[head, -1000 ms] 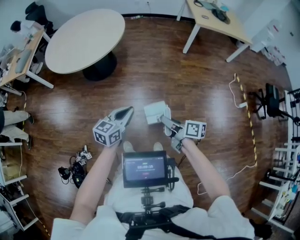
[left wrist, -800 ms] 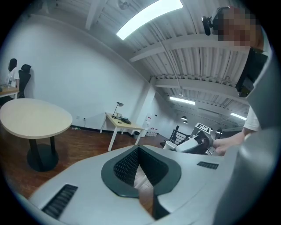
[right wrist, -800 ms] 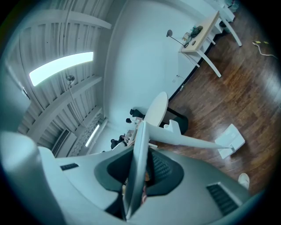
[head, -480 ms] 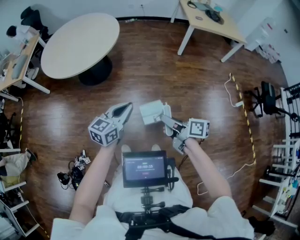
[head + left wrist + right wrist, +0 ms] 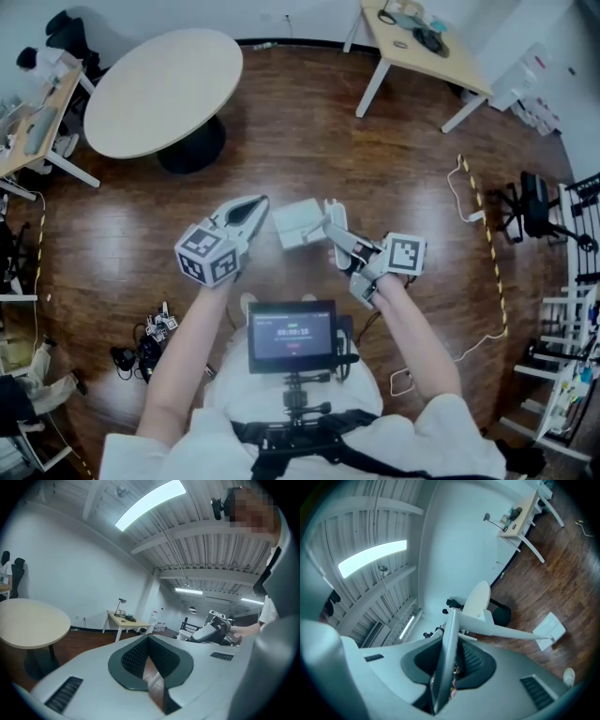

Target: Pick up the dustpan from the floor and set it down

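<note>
1. Room: dark wooden floor [image 5: 375, 159]. A round counter [image 5: 164, 89] stands at the far left. A rectangular counter [image 5: 422, 47] with small items on it stands at the far right. A loose cable [image 5: 473, 202] trails along the right side.
2. Task thing: the white dustpan [image 5: 298, 223] hangs in front of the person, between the two tools. It reads as clear of the floor and is well apart from both counters.
3. Right tool [image 5: 333, 230]: its jaws are clamped on a thin flat part of the dustpan. The right gripper view shows that part edge-on between the pads, with the rest of the dustpan reaching away to one side.
4. Left tool [image 5: 253, 206]: its pads meet at the tips with nothing between them. It sits just beside the dustpan, and no contact is visible.
5. Step (judged): the pick-up is done and the set-down remains.
   - The grip is on a thin edge with the weight off to one side, so the pan may swivel, and the clamp must not slacken.
   - Lower it slowly and bring the pan flat onto the floor.
   - Part the jaws only once the pan rests.
   - The left tool could steady the free side.
6. Pose: both forearms reach forward with the elbows bent. The tools are roughly level and angled toward each other. The right marker cube faces up and outward.
</note>
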A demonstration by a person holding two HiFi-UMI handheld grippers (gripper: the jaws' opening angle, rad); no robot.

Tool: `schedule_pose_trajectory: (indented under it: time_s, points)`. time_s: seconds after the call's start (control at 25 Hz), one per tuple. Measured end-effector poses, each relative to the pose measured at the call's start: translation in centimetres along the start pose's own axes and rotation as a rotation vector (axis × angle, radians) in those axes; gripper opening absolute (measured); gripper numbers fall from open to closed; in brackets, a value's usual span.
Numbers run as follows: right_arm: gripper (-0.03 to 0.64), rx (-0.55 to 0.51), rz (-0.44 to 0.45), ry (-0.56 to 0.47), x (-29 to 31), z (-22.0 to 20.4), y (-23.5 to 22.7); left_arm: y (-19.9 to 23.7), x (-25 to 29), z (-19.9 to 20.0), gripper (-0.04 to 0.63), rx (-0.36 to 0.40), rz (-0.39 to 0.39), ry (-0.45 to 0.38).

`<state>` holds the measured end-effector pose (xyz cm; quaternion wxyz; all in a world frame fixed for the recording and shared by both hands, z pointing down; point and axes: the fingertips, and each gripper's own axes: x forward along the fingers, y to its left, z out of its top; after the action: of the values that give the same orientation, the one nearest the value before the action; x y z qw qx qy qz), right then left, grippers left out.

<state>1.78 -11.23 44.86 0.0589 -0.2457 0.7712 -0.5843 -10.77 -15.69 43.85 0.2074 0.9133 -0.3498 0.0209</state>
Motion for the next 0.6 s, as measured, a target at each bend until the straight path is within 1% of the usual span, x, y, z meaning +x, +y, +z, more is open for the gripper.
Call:
schedule_pose_trajectory:
  time_s: [0.16, 0.32, 0.6]
  points:
    - [0.084, -0.028, 0.015, 0.005, 0.3, 0.7, 1.0, 0.1, -0.1, 1.1, -0.006, 0.013, 0.001, -0.016]
    - [0.084, -0.036, 0.029, 0.004, 0.8, 1.2, 2.0, 0.5, -0.4, 1.9, -0.005, 0.04, 0.014, -0.014]
    - [0.084, -0.041, 0.046, -0.01, 1.5, 2.7, 3.6, 1.3, -0.5, 3.6, -0.005, 0.043, 0.012, -0.031]
